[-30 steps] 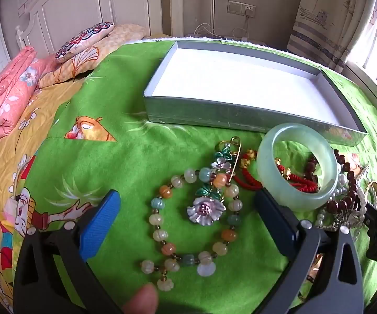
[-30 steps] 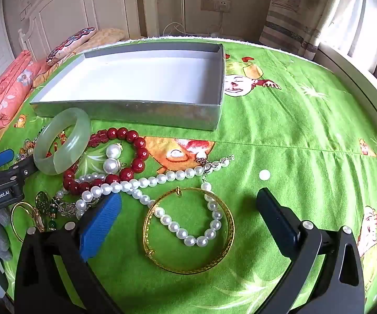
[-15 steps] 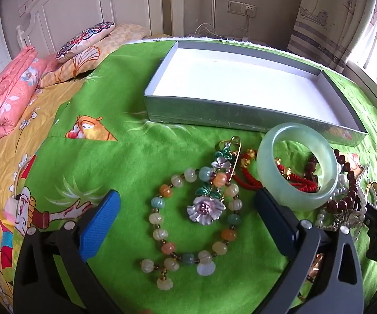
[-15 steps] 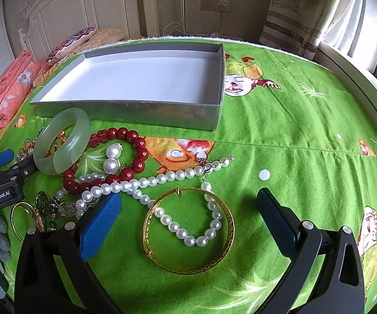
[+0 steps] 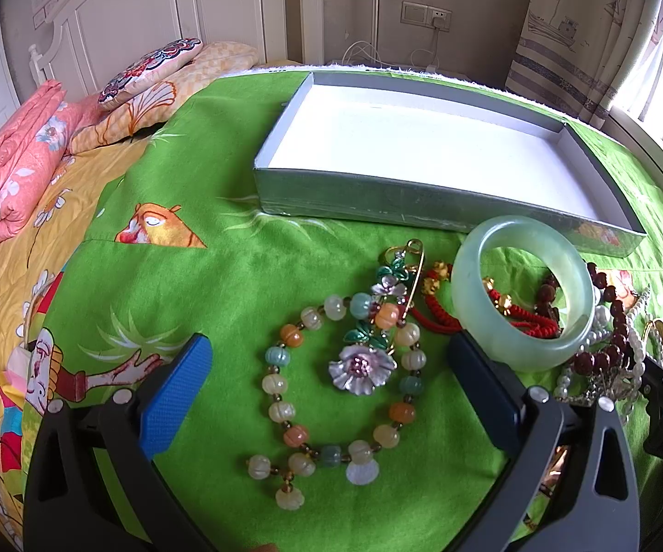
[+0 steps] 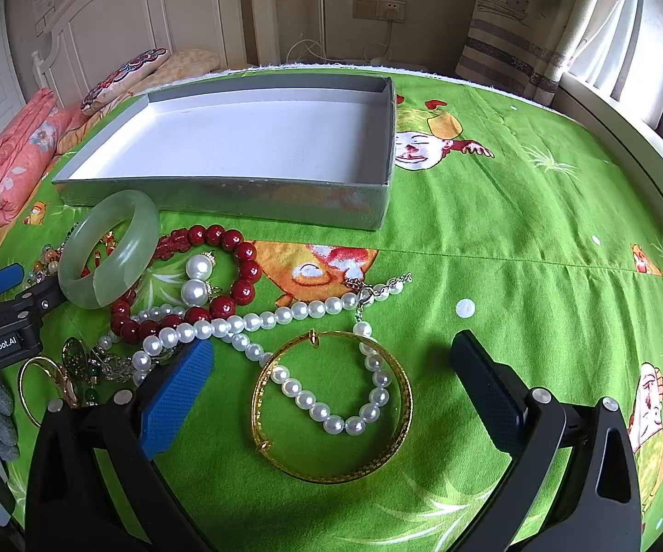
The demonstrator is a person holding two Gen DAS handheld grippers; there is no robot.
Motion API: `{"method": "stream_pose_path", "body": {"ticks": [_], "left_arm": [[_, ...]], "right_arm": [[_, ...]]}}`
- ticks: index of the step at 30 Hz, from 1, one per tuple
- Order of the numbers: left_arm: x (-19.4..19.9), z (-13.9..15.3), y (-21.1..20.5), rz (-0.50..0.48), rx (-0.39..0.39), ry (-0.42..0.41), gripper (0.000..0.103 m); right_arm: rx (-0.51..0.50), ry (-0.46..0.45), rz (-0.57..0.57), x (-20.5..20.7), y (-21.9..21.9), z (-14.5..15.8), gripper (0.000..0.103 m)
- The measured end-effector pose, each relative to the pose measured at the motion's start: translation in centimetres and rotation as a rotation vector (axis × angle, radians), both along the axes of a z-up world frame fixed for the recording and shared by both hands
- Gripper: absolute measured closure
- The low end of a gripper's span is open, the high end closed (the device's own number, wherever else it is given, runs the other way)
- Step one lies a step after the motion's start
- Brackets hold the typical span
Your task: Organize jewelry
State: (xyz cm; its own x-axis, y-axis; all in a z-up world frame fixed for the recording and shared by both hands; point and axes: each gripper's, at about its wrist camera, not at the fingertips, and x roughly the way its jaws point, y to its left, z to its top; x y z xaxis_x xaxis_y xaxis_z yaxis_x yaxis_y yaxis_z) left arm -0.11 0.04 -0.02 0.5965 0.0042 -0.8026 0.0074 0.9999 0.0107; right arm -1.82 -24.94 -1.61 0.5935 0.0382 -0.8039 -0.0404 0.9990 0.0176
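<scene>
Jewelry [image 6: 257,322] on green bedspread [image 6: 492,230]

A bedroom in a home, this; we're over a bed [image 5: 248,285] spread with a green cartoon-print sheet; a white panelled headboard [image 5: 156,14] behind, pillows [image 5: 156,69] and a folded pink quilt [image 5: 14,156] at its foot; curtains [image 6: 524,23] by the window; a wall socket [image 5: 425,14] with a cable plugged in.

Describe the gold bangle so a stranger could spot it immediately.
Start at the grey box on the green bedspread. Nearer the camera, a thin gold bangle lies flat between the right gripper fingers. Unlike the thick jade bangle, a pearl strand loops through it.
</scene>
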Motion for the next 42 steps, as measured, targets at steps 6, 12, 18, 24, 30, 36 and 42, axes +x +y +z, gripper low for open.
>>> {"method": "stream_pose_path", "body": {"ticks": [6, 12, 18, 24, 30, 36, 42], "left_arm": [[-0.01, 0.00, 0.01, 0.000, 0.000, 0.000, 0.002], [-0.01, 0.00, 0.01, 0.000, 0.000, 0.000, 0.002], [0.00, 0.01, 0.00, 0.000, 0.000, 0.000, 0.002], [0.01, 0.01, 0.00, 0.000, 0.000, 0.000, 0.002], [0.10, -0.05, 0.09, 0.003, -0.001, -0.001, 0.002], [-0.09, -0.04, -0.02, 0.007, -0.001, -0.002, 0.002], [-0.37, -0.02, 0.05, 0.007, -0.002, -0.002, 0.002]], "right_arm": [[0.000, 0.000, 0.000, 0.02, 0.00, -0.01, 0.004], [0.000, 0.000, 0.000, 0.02, 0.00, -0.01, 0.004], [0.000, 0.000, 0.000, 0.02, 0.00, -0.02, 0.004], [0.000, 0.000, 0.000, 0.01, 0.00, -0.02, 0.004], [0.000, 0.000, 0.000, 0.03, 0.01, 0.00, 0.004], [-0.001, 0.000, 0.000, 0.08, 0.05, 0.00, 0.004], [0.000, -0.001, -0.002, 0.08, 0.01, -0.02, 0.004]]}}
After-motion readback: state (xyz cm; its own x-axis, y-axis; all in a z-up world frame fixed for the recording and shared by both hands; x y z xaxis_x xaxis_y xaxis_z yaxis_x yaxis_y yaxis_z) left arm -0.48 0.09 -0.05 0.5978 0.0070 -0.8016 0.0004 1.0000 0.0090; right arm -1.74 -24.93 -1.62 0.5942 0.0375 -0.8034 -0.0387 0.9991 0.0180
